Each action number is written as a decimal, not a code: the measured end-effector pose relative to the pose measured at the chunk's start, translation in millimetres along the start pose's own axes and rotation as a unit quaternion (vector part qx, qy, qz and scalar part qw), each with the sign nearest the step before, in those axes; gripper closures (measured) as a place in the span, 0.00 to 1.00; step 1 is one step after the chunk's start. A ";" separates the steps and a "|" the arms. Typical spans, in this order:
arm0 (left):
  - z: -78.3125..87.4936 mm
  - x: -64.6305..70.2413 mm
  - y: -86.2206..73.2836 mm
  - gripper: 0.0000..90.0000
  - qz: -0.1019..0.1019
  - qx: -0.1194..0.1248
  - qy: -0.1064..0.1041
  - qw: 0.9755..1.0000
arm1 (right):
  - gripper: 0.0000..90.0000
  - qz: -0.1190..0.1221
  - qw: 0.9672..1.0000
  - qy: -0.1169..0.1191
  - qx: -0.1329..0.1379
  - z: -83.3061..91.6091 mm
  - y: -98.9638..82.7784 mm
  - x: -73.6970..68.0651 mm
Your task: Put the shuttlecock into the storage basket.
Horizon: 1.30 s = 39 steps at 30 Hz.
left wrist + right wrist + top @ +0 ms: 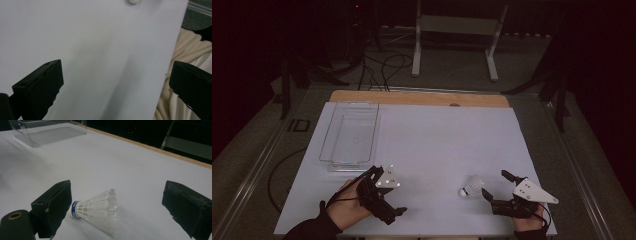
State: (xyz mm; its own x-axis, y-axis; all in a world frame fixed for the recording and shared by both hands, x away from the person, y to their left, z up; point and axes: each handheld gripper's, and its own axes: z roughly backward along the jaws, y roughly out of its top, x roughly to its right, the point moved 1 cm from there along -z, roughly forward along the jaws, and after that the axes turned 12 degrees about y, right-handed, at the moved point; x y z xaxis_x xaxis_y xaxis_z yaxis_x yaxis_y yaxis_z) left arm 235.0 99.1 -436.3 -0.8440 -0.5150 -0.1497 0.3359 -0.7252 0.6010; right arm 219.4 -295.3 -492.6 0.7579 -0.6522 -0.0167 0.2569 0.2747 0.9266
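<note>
1 shuttlecock [472, 187]; 1 clear tray [350, 134]; 2 tongs, left [384, 192], right [498, 184]; 1 table [437, 145]

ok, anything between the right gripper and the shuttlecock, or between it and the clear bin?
Nothing visible. The shuttlecock lies on its side between the right gripper's open jaws, closer to one. Bare white table runs from it to the bin at far left.

We can see tiny marks on the blue band [74, 209] around the shuttlecock [100, 211], but they are too small for us to read.
</note>
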 end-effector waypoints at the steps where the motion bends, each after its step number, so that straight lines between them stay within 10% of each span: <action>1: 0.0 0.0 0.0 0.00 0.000 0.000 0.000 1.000 | 0.10 -0.001 1.000 0.000 0.000 0.0 0.0 0.0; 39: -37.2 25.7 63.3 0.00 -0.025 -0.007 -0.033 0.999 | 0.10 -0.002 1.000 0.004 0.000 -0.1 -0.2 0.4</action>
State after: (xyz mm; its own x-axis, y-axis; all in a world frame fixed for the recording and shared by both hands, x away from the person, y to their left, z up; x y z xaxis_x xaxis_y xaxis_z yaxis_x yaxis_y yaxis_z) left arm 250.2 23.0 -431.3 -0.8857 -0.4466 -0.1269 0.2974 -0.7557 0.5835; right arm 219.7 -295.6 -492.8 0.7616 -0.6476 -0.0241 0.2603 0.2716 0.9265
